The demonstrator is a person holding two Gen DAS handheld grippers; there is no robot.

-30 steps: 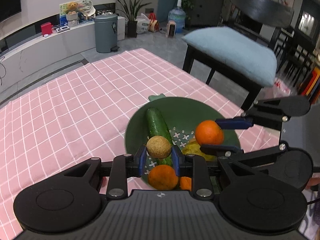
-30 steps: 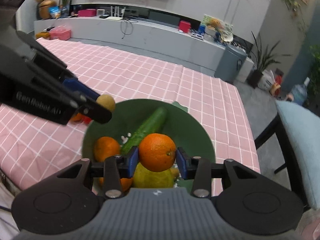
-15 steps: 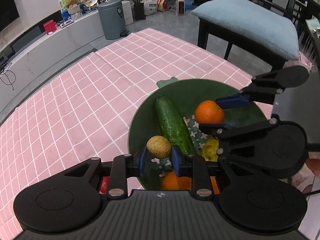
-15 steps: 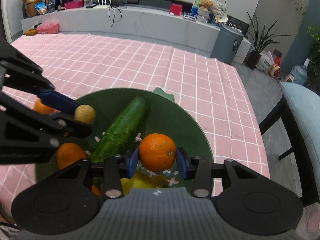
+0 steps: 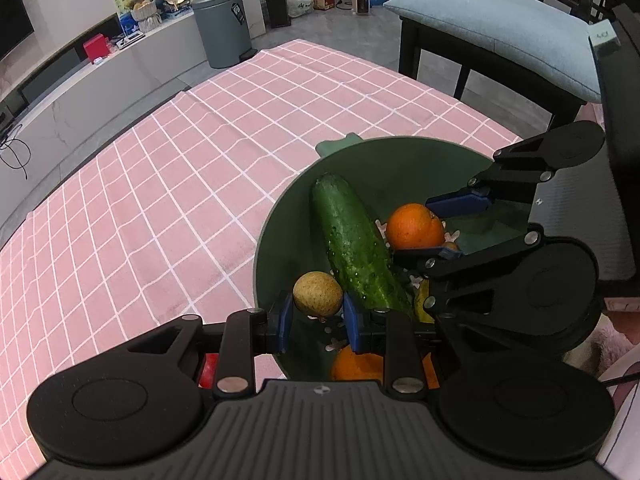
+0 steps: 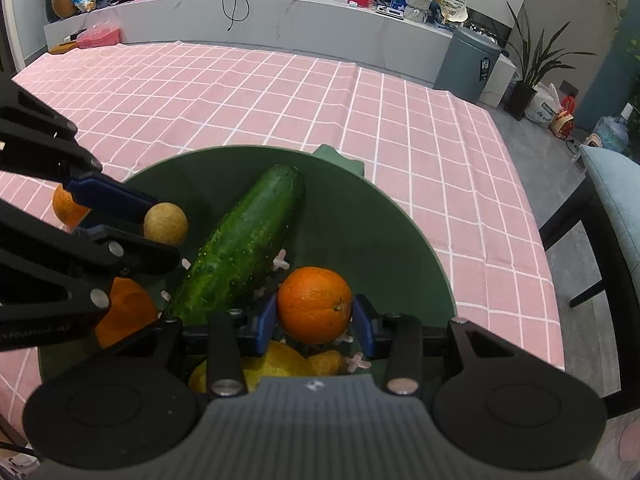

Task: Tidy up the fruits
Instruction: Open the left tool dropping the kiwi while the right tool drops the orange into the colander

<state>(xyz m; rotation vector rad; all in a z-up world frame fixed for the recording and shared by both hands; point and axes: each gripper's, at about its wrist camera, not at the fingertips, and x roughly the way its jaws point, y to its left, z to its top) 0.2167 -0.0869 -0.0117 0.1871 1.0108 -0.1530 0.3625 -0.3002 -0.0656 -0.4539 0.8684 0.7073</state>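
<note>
A green bowl [image 5: 400,160] [image 6: 360,216] sits on the pink checked tablecloth. A cucumber [image 5: 352,240] [image 6: 240,248] lies in it, with an orange [image 6: 124,312] and a yellow fruit [image 6: 276,360]. My left gripper [image 5: 318,310] is shut on a small tan round fruit [image 5: 318,293] [image 6: 165,223], held over the bowl's left side. My right gripper [image 6: 314,320] is shut on an orange [image 6: 314,305] [image 5: 414,226], held over the bowl's right side beside the cucumber.
Another orange [image 6: 66,208] lies on the cloth outside the bowl's left rim. A red object [image 5: 208,368] shows under my left gripper. A black chair with a blue cushion [image 5: 500,28] stands beyond the table's right edge. A grey bin [image 5: 222,28] stands on the floor.
Both grippers have sunk closer to the bowl and drawn back a little, each still holding its fruit. The bowl and cucumber look larger in both views.
</note>
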